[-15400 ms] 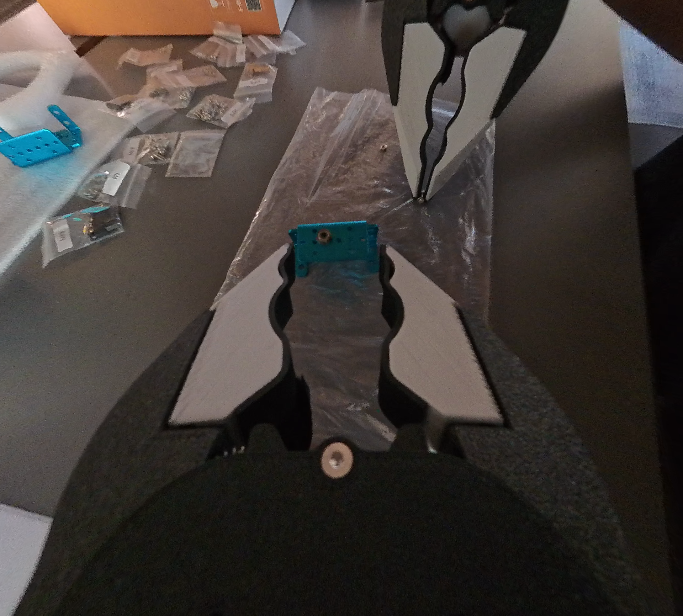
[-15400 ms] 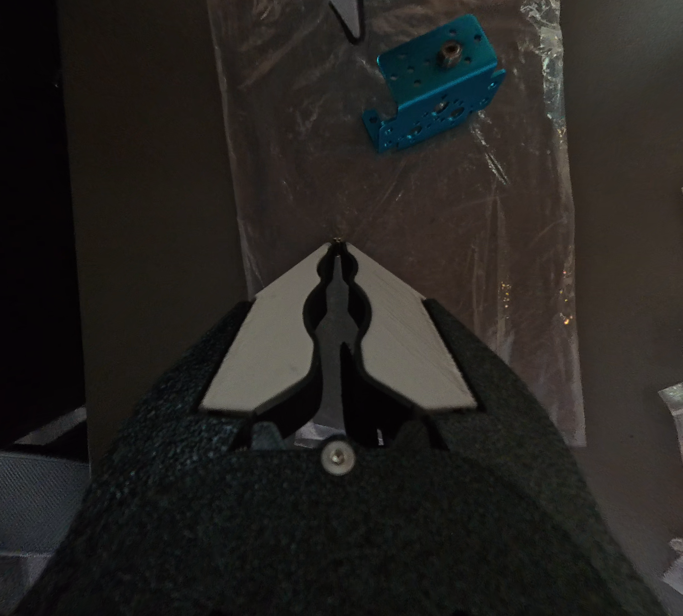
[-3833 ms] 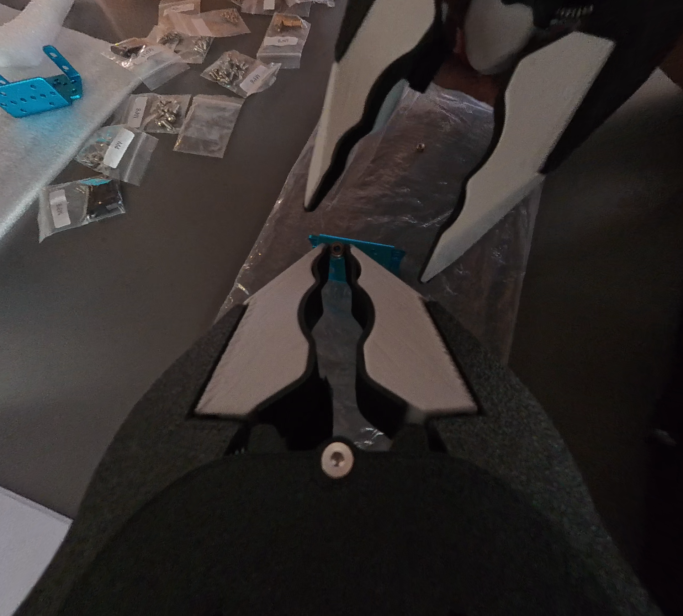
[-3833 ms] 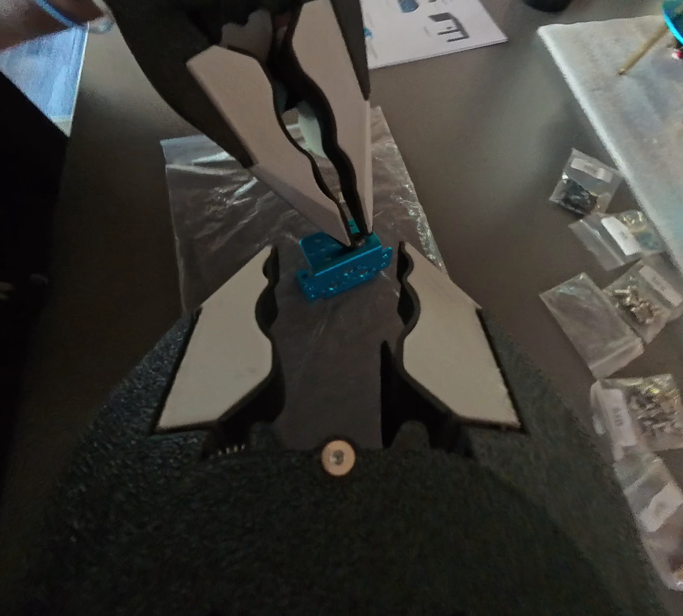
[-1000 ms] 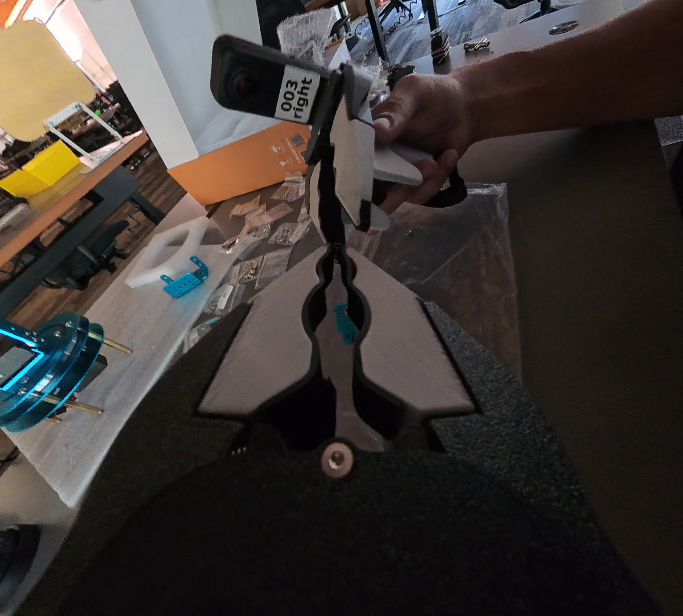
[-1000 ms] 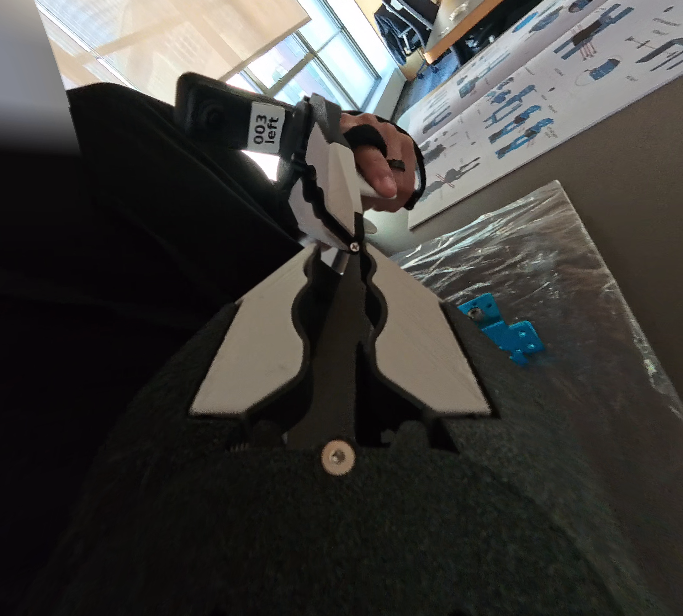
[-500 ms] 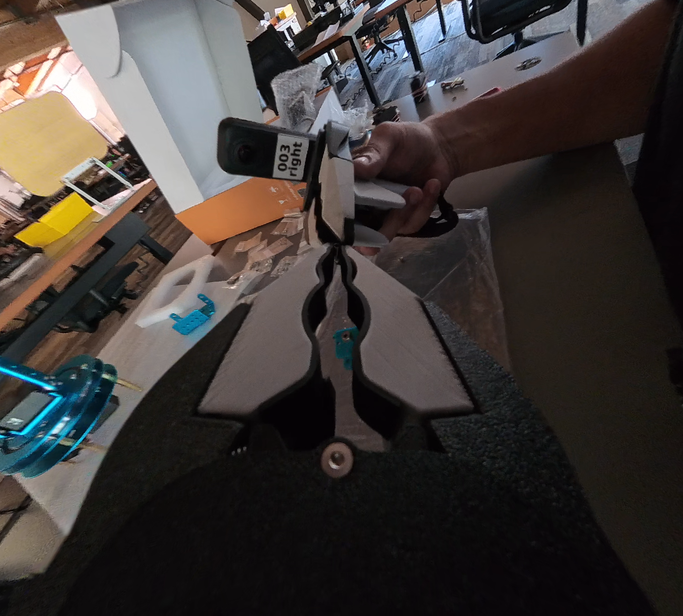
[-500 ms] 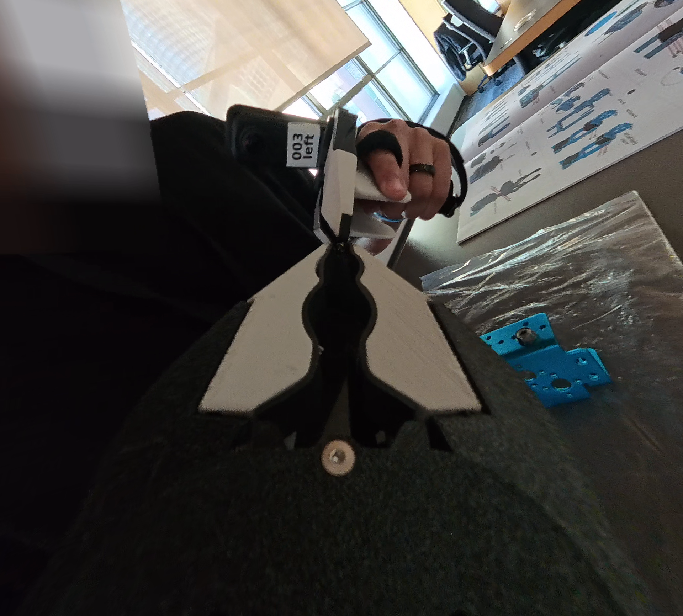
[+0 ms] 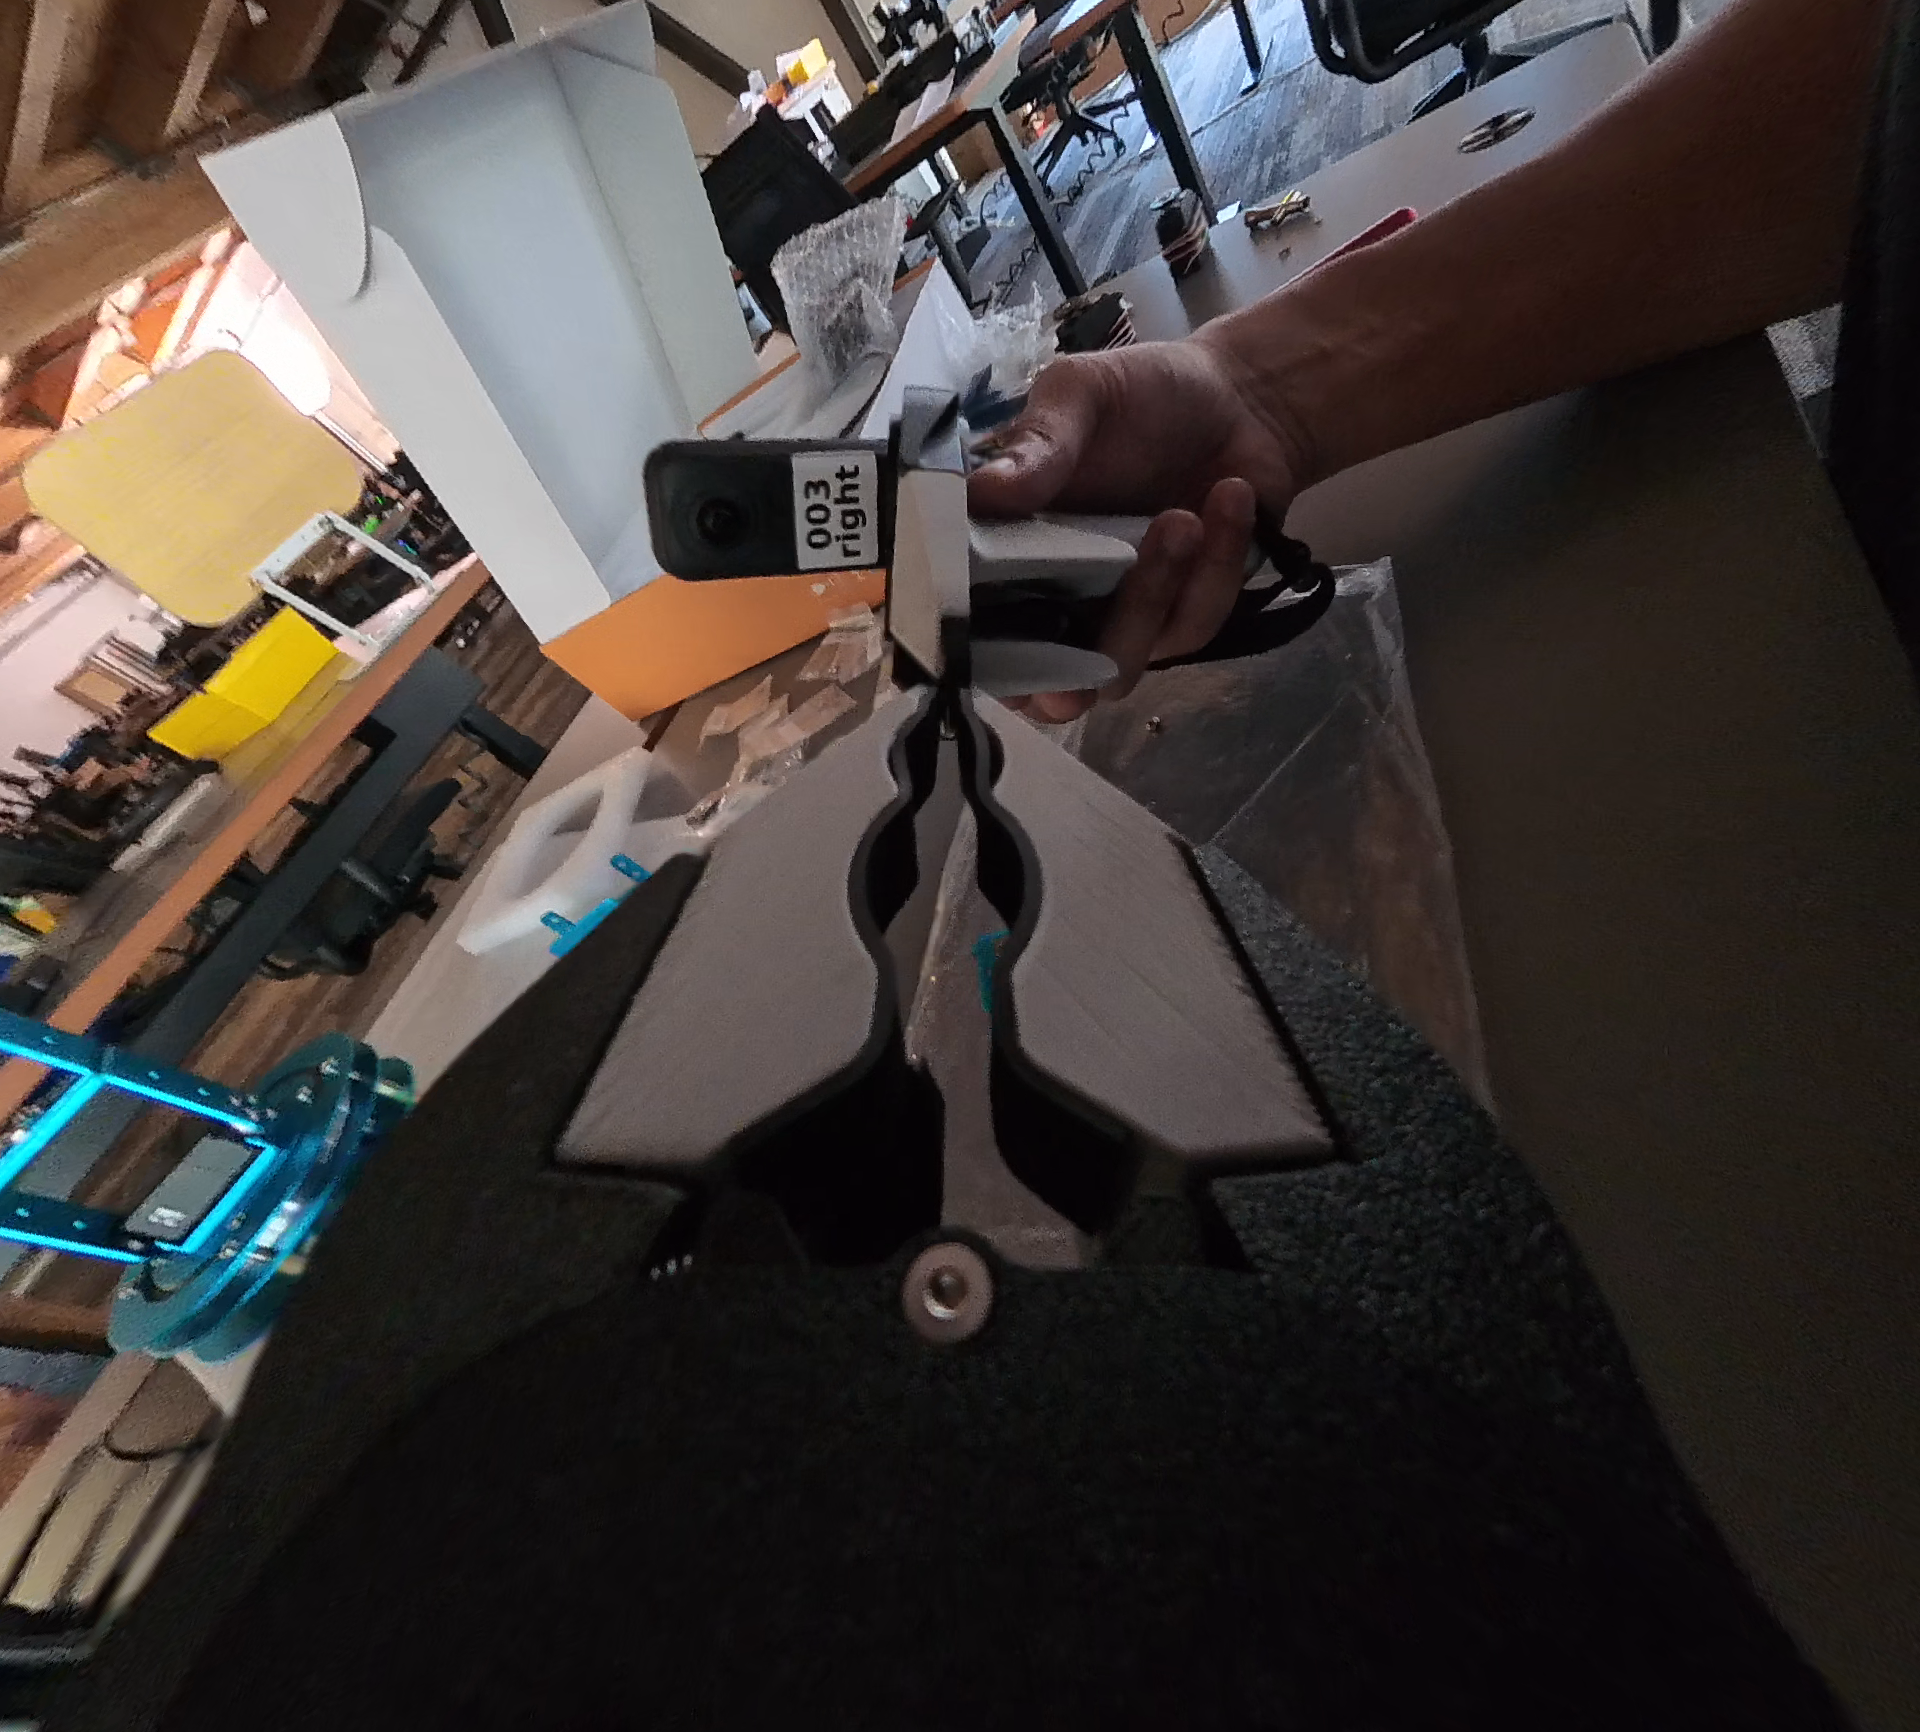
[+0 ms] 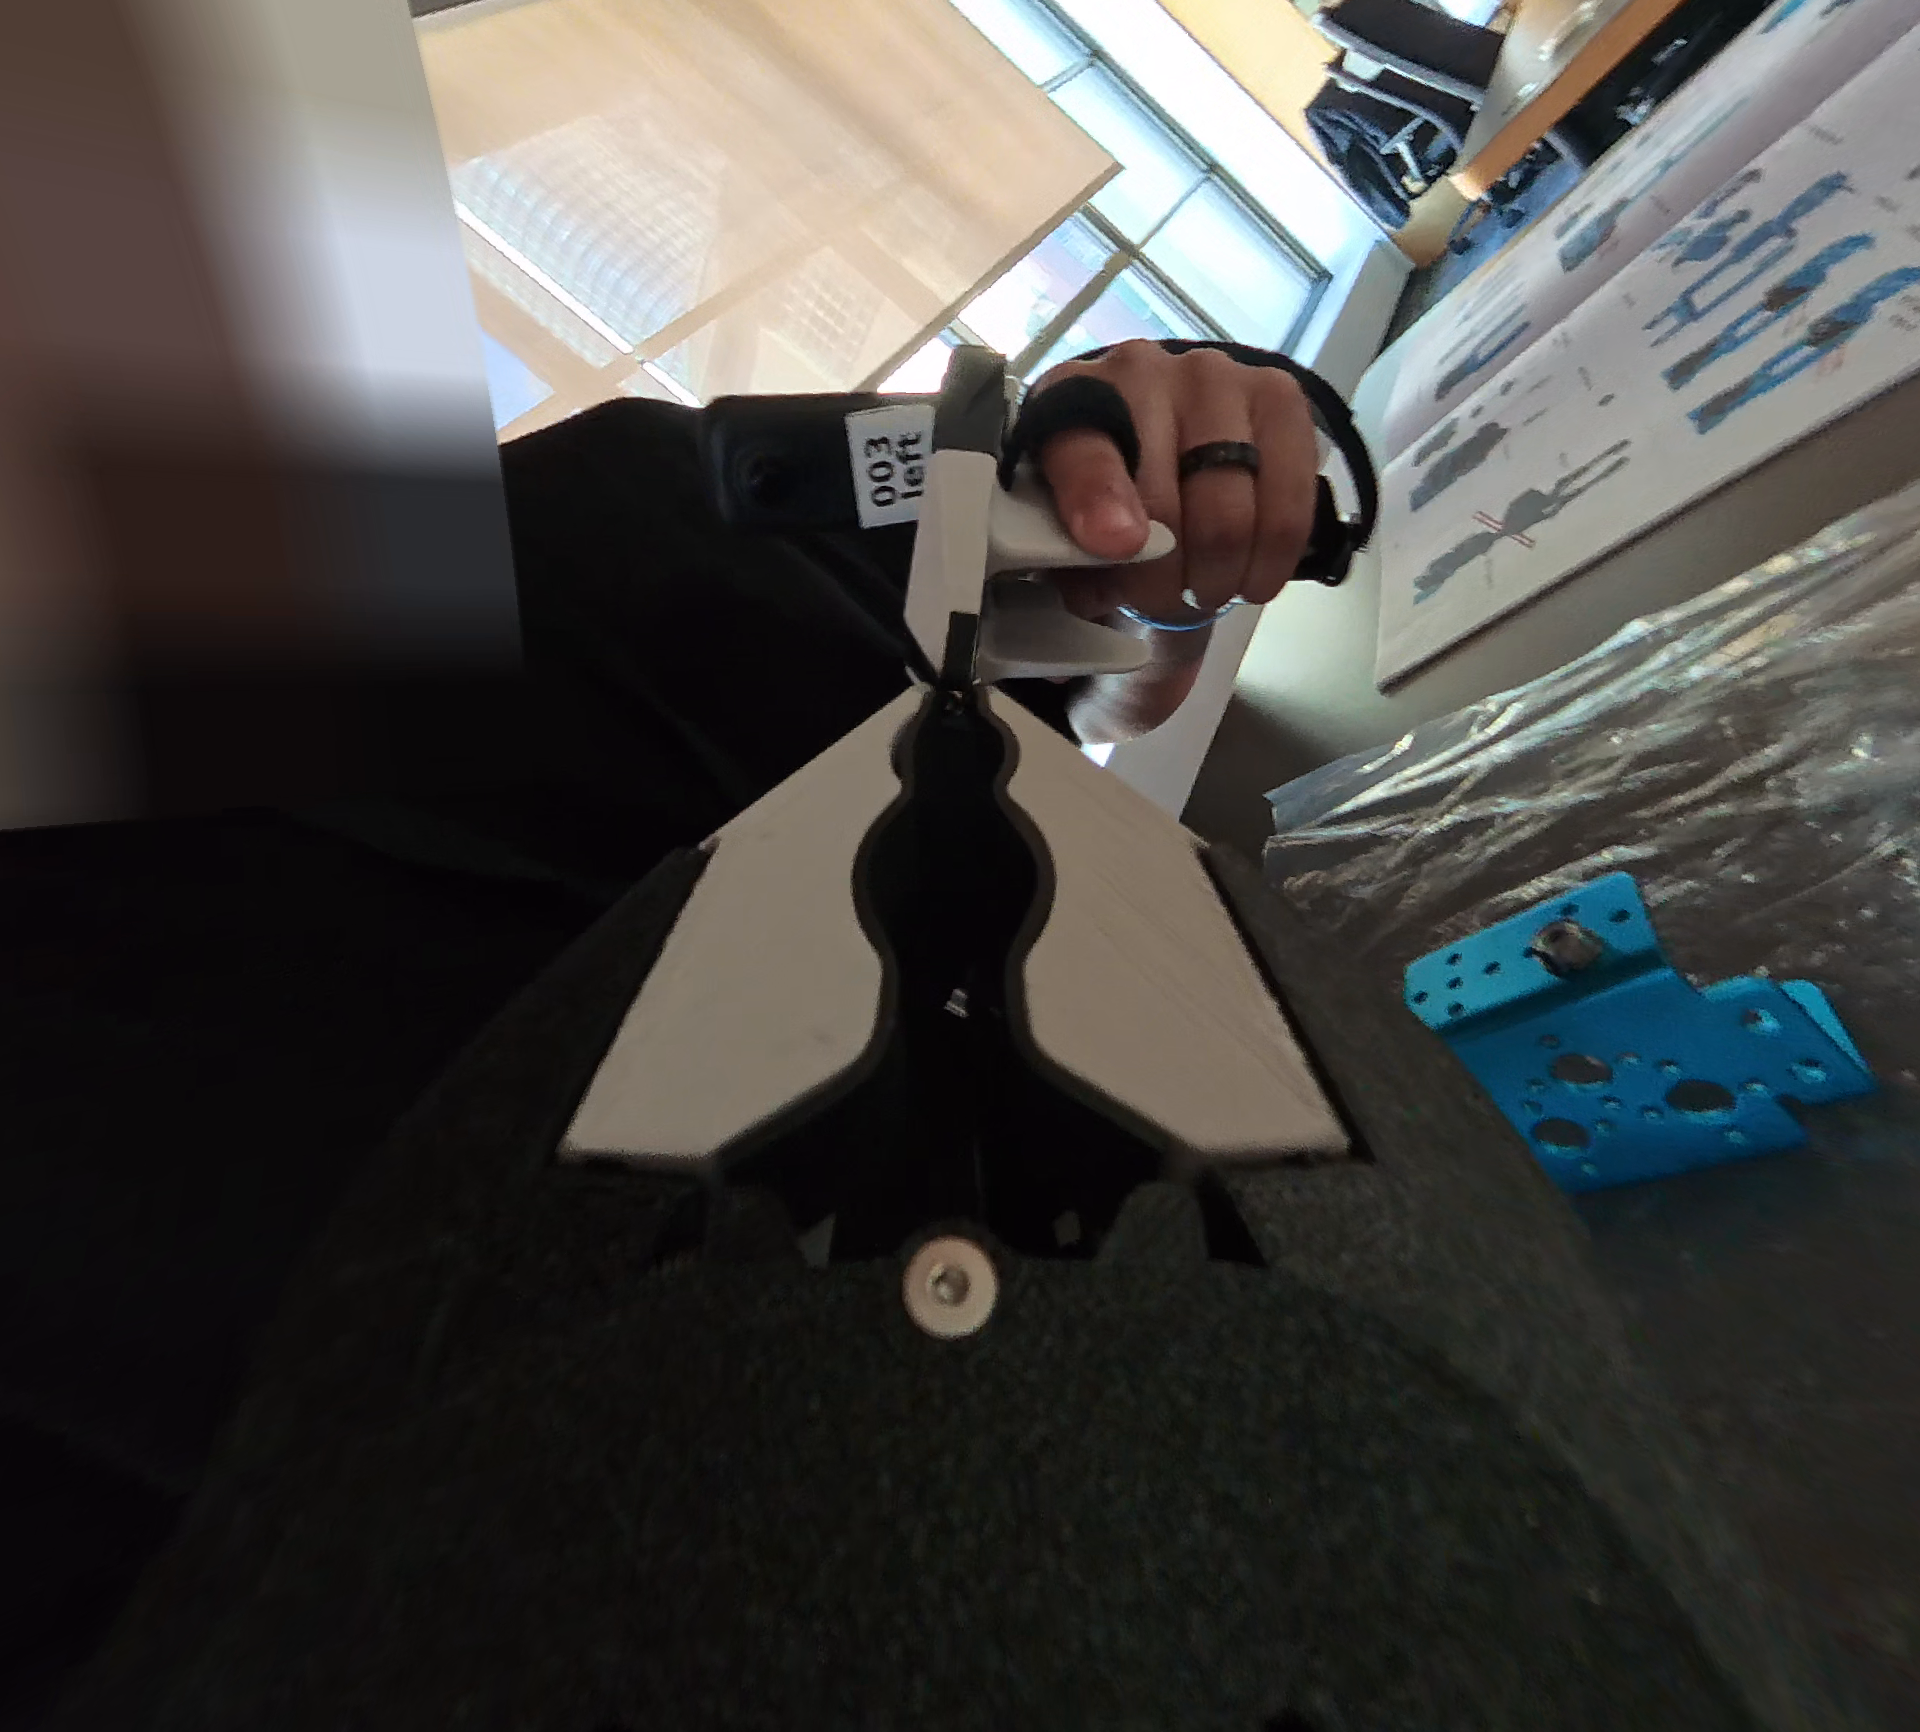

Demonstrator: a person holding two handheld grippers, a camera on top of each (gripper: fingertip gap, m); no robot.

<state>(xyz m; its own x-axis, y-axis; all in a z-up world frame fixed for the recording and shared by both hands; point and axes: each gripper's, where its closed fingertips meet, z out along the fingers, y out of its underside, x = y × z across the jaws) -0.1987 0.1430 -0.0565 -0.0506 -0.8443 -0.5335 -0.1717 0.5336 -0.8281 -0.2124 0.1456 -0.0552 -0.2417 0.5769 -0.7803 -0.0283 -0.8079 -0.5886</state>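
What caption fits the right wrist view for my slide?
Shut right gripper meets the left gripper tip to tip above a blue bracket on clear plastic.

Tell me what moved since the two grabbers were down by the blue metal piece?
Both grippers have lifted off the table and now meet tip to tip in the air: the left gripper and the right gripper, both shut. The left one let go of the blue bracket. The bracket stayed on the plastic bag.

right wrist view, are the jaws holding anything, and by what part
Not the blue bracket, which lies loose on the plastic sheet. The right gripper and left gripper meet tip to tip, jaws closed; anything tiny pinched there cannot be told.
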